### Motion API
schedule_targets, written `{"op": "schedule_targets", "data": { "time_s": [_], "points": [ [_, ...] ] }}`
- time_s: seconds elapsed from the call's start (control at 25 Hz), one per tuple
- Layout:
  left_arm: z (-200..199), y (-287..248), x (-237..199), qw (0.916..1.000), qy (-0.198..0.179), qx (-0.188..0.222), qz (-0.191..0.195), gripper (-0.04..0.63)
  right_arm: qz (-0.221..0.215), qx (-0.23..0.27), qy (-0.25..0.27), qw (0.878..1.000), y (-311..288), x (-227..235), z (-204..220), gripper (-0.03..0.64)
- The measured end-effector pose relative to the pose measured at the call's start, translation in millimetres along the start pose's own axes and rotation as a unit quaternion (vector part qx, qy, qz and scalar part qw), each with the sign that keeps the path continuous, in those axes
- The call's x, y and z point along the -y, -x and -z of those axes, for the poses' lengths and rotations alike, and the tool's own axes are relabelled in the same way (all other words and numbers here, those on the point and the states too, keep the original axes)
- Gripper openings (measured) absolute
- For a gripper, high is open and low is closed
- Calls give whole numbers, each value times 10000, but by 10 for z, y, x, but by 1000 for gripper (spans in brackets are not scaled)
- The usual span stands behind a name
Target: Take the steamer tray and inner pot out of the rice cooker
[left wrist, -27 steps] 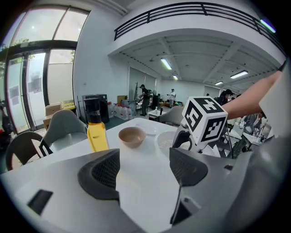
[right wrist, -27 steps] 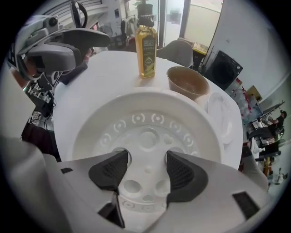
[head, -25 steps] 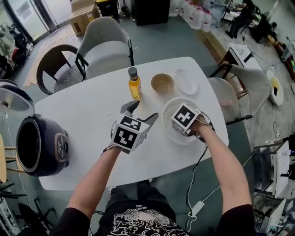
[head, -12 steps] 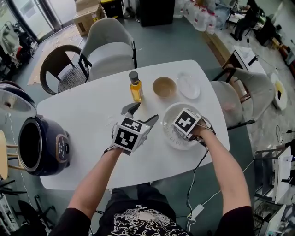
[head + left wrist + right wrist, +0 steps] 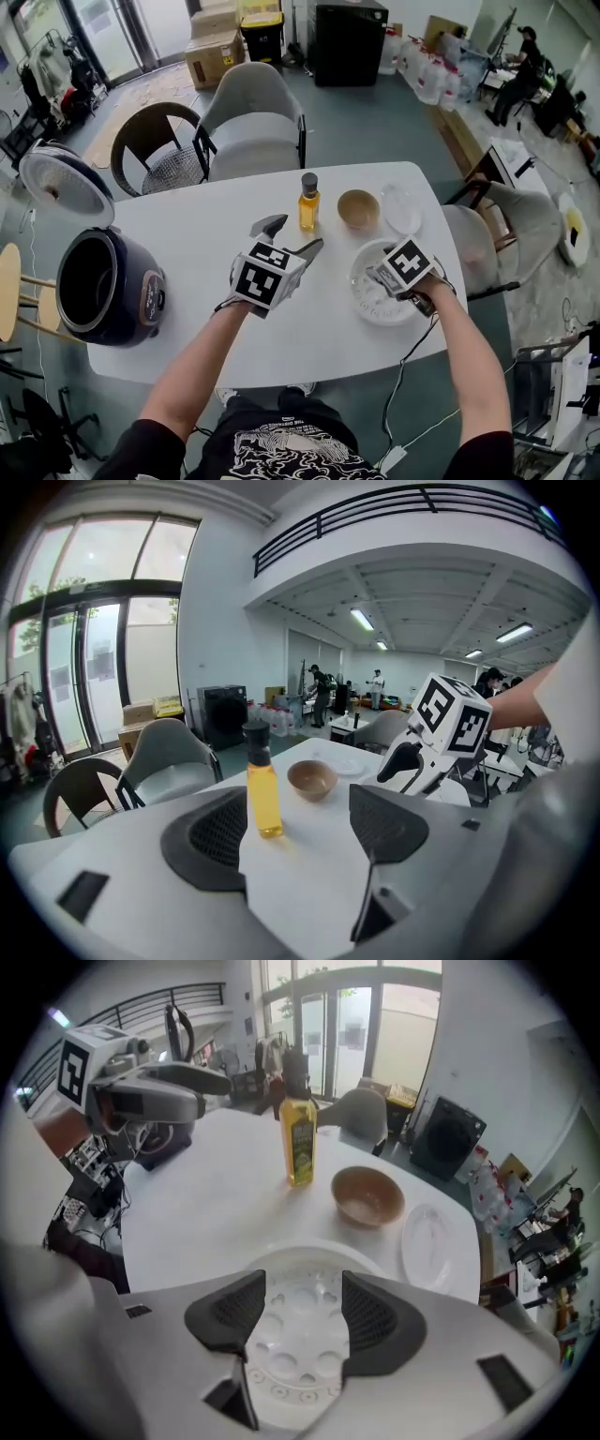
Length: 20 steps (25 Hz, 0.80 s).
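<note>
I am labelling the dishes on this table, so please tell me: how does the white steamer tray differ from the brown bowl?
The steamer tray is white with holes in its floor; the brown bowl has none. The steamer tray is clearly wider than the brown bowl. The steamer tray lies below the open right gripper; the brown bowl stands clear of both grippers. Both are round and sit upright on the white table.

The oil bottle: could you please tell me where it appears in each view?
Head view: oil bottle, upper centre.
Left gripper view: oil bottle, left of centre.
Right gripper view: oil bottle, upper centre.
Shared landmark: the brown bowl, just right of it everywhere.
</note>
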<state>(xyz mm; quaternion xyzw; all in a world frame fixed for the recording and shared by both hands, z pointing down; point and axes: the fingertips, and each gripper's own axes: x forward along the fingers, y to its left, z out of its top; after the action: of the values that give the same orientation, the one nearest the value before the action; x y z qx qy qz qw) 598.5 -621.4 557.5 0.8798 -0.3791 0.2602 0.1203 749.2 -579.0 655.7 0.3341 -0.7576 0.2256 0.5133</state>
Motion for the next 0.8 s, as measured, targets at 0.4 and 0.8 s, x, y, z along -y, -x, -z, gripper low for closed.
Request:
{"op": "schedule_targets", "data": {
  "time_s": [0.4, 0.8],
  "points": [
    [-370, 1341, -893, 9955, 62, 535, -780, 348, -3, 1480, 462, 9879, 956, -881, -1571, 291],
    [-64, 2939, -1782, 9775, 257, 992, -1841, 348, -280, 2342, 1377, 9620, 1392, -2274, -2820, 291]
  ]
}}
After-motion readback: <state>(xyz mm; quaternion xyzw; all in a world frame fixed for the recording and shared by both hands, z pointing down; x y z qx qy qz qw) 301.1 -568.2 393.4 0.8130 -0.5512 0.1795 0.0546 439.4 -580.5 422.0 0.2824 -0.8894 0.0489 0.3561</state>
